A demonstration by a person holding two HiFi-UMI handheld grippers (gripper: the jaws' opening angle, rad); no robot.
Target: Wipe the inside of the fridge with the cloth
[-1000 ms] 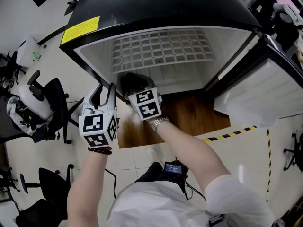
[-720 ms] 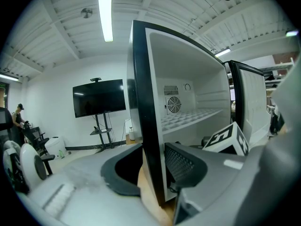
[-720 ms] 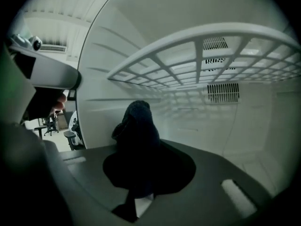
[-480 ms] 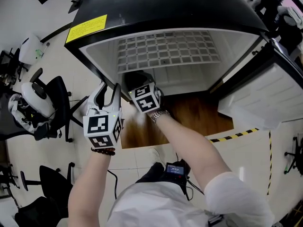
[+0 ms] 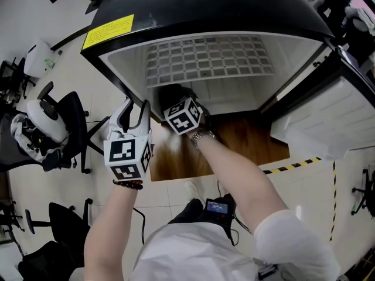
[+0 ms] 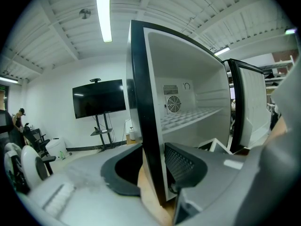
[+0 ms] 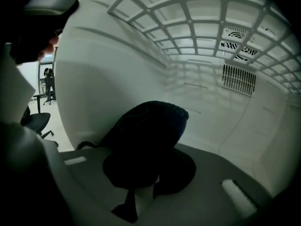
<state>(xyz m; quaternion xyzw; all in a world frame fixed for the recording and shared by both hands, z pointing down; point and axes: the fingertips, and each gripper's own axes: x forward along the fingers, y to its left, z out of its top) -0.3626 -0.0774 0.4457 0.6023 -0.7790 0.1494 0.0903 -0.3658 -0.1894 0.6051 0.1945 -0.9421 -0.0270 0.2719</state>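
Left tool (image 6: 157,167) clamps fridge (image 6: 140,102) side edge; right tool (image 7: 150,173) grips cloth (image 7: 146,126) under shelf (image 5: 206,57), near wall (image 7: 96,86).

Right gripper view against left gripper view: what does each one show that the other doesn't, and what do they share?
Only the right gripper view: the dark bunched cloth clamped in the right gripper, seen from below the shelf.

Only the left gripper view: the fridge's black front edge between the left gripper's parted jaws (whether they press on it is unclear), a black television on a stand and a ceiling strip light.

Both: the fridge's white interior, its white grid shelf and the back-wall vents.
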